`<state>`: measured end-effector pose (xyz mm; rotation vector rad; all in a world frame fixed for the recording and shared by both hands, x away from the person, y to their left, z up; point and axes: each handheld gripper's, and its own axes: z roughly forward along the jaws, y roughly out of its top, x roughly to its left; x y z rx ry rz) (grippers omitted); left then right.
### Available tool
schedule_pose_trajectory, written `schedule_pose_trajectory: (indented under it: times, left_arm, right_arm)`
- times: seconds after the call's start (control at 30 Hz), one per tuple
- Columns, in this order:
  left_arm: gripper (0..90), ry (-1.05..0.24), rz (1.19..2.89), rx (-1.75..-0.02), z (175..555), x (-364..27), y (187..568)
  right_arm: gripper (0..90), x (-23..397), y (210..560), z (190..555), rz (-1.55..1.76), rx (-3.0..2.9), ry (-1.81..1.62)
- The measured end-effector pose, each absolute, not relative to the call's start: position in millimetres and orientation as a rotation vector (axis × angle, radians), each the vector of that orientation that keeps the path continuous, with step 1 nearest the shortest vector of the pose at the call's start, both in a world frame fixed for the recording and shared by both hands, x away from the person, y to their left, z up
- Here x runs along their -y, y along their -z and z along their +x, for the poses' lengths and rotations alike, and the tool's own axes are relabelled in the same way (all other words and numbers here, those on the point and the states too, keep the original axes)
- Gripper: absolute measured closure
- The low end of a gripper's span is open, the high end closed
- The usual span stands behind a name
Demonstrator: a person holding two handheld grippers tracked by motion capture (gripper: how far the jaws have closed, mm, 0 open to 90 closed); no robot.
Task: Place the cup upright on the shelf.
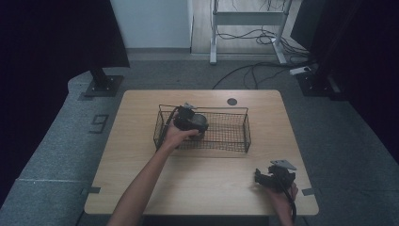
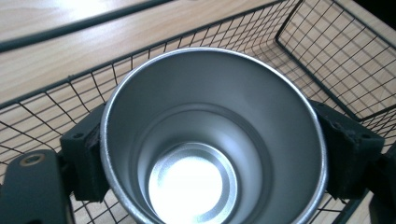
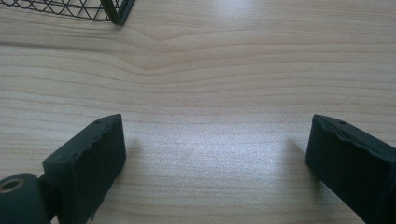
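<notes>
1. The work in hand looks like putting a metal cup [image 2: 212,135] into the wire basket [image 1: 235,141], and it is looking close to finished: the left claw [image 1: 190,121] is holding the cup inside the basket's left end, above the mesh floor or on it; I cannot tell which.
2. The left claw is pinching the cup from 2 sides, its black pads [image 2: 86,161] pressing against the outer wall just below the rim.
3. In the left gripper view the cup's mouth is facing the camera, so the cup is lying tilted or on its side in the grip rather than standing upright.
4. What seems to be left: setting the cup down on the basket's floor, letting go, and drawing the left hand out over the near rim.
5. The cup itself is holding nothing; its shiny bottom is reflecting light.
6. The basket is sitting on the far middle of the worktop [image 1: 141,179], and apart from the cup and the claw its mesh is showing nothing else, right end included.
7. The right claw [image 1: 264,178] is resting at the near right corner of the worktop, well apart from the basket, its jaws spread wide with bare wood between them.
</notes>
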<state>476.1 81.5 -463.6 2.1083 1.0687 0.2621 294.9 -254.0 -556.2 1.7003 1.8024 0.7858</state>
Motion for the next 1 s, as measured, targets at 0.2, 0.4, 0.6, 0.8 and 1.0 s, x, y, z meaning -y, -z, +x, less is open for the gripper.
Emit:
schedule_pose_trajectory:
  times: [0.2,0.4,0.6,0.8,1.0]
  left_arm:
    - [14.4,-0.248,2.115,-1.083,478.4,-81.8,467.9]
    - [14.3,-0.228,2.136,-1.084,479.7,-81.4,472.7]
    - [14.3,-0.213,2.156,-1.098,481.7,-80.9,478.2]
    - [14.2,-0.213,2.174,-1.101,481.7,-79.5,481.8]
    - [13.9,-0.215,2.201,-1.112,482.1,-79.3,482.2]
  right_arm:
    - [4.9,254.0,556.2,294.9,1.701,-1.803,-0.786]
    - [4.9,254.0,556.2,294.9,1.700,-1.803,-0.786]
    - [4.9,254.0,556.2,294.9,1.700,-1.803,-0.786]
    - [4.9,254.0,556.2,294.9,1.701,-1.803,-0.786]
    - [4.9,254.0,556.2,294.9,1.701,-1.803,-0.786]
